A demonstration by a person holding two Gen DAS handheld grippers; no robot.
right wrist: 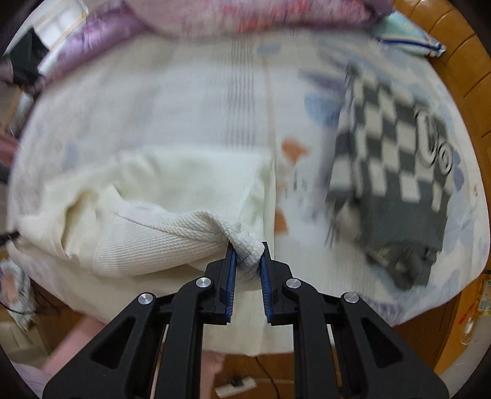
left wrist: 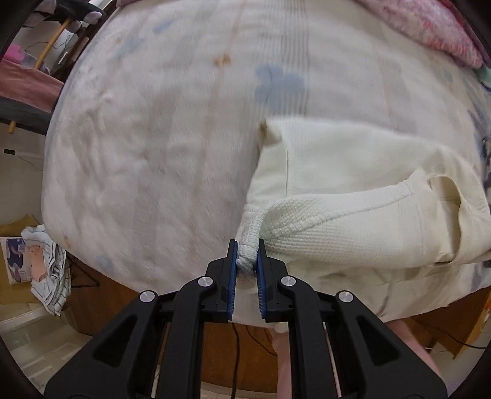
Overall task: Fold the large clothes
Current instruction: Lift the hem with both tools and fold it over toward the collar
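Note:
A cream knitted sweater (left wrist: 353, 190) lies on the bed near its front edge; it also shows in the right wrist view (right wrist: 172, 196). My left gripper (left wrist: 247, 257) is shut on a bunched ribbed corner of the sweater at its left end, lifted a little off the bed. My right gripper (right wrist: 248, 254) is shut on the bunched corner at the sweater's right end. The knit stretches between the two grippers and its far part rests flat on the bed.
The bed (left wrist: 153, 153) has a pale printed sheet. A folded black-and-white checkered garment (right wrist: 392, 172) lies on the bed's right side. Pink and purple bedding (right wrist: 245, 15) is piled at the far end. A wooden bed frame (right wrist: 460, 61) runs along the right. Crumpled cloth (left wrist: 46, 264) lies on the floor at left.

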